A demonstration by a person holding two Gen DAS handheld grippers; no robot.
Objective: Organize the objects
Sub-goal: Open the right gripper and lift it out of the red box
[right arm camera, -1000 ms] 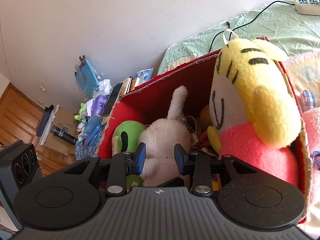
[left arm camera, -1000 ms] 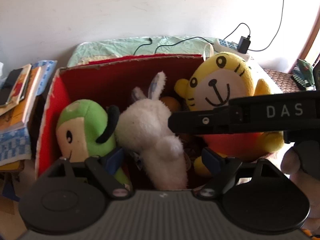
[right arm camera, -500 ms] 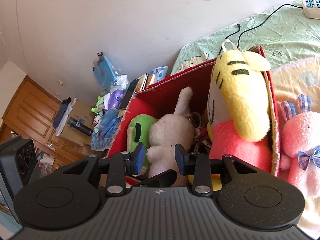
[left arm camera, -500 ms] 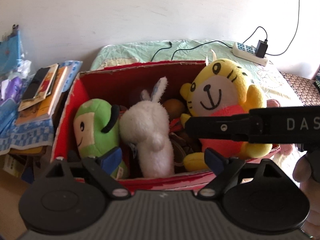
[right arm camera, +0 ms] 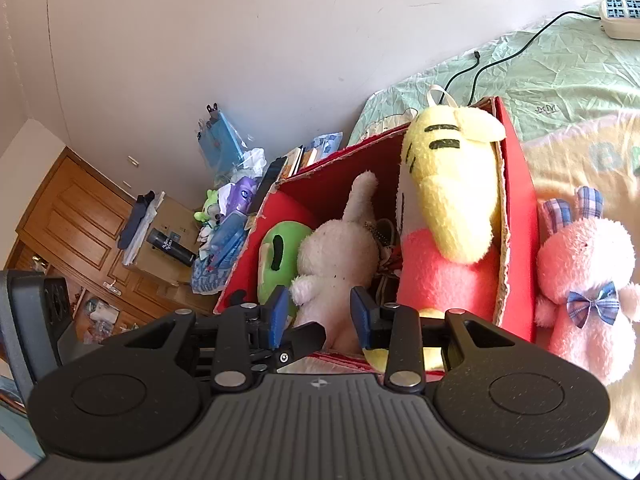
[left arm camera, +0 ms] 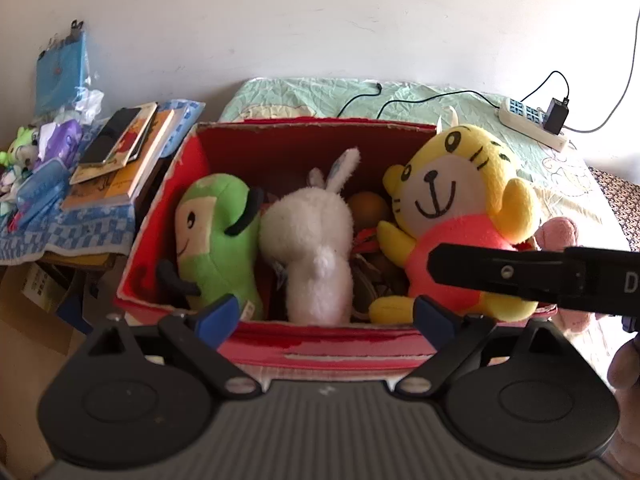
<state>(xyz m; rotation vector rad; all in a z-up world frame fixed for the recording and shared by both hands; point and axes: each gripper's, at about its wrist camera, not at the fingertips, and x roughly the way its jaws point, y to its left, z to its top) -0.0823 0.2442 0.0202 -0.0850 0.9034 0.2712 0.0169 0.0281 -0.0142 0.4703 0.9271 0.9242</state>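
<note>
Left tongs wide, right tongs narrower; both empty above red box.

Bed: red box, pink bunny, power strip.

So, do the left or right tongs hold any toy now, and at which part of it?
Nothing is held. The left tongs and right tongs are both open and empty, above the near edge of the red box.
</note>
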